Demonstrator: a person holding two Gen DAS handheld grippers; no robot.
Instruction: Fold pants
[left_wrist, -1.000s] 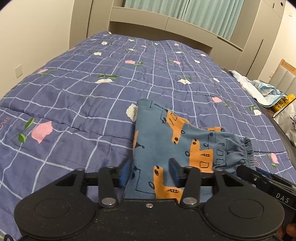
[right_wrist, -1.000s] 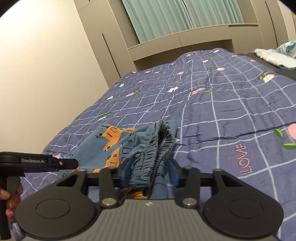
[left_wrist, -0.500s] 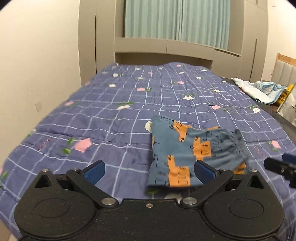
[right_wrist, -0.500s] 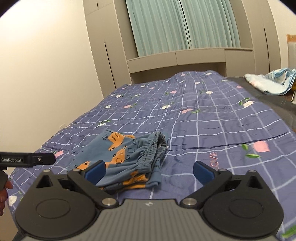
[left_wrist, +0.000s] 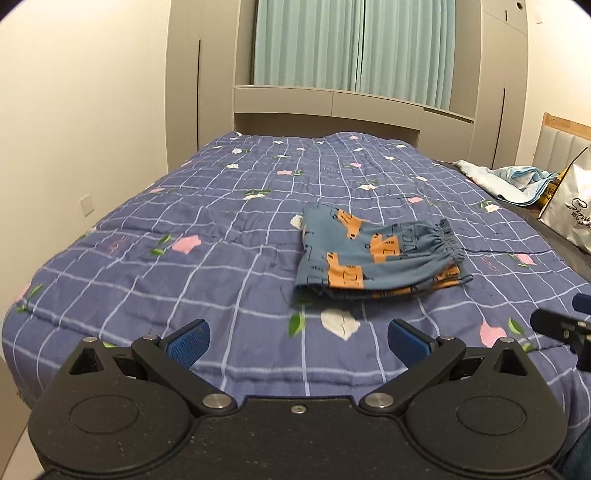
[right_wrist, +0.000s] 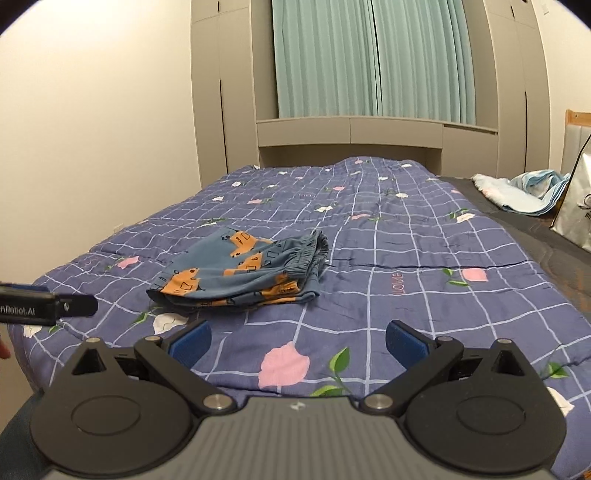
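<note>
The blue pants with orange print (left_wrist: 373, 254) lie folded in a small stack on the blue checked quilt (left_wrist: 221, 258), waistband to the right. They also show in the right wrist view (right_wrist: 243, 273). My left gripper (left_wrist: 299, 338) is open and empty, well back from the pants near the bed's front edge. My right gripper (right_wrist: 299, 341) is open and empty, also back from the pants. The left gripper's side shows at the left edge of the right wrist view (right_wrist: 44, 304).
A light blue cloth (left_wrist: 517, 182) and a white bag (left_wrist: 570, 210) lie at the bed's right side. Cabinets and green curtains (left_wrist: 354, 48) stand behind the bed. A wall runs along the left.
Both grippers let go of the pants, opened wide and pulled back toward the bed's front edge. The folded pants stay lying on the quilt.
</note>
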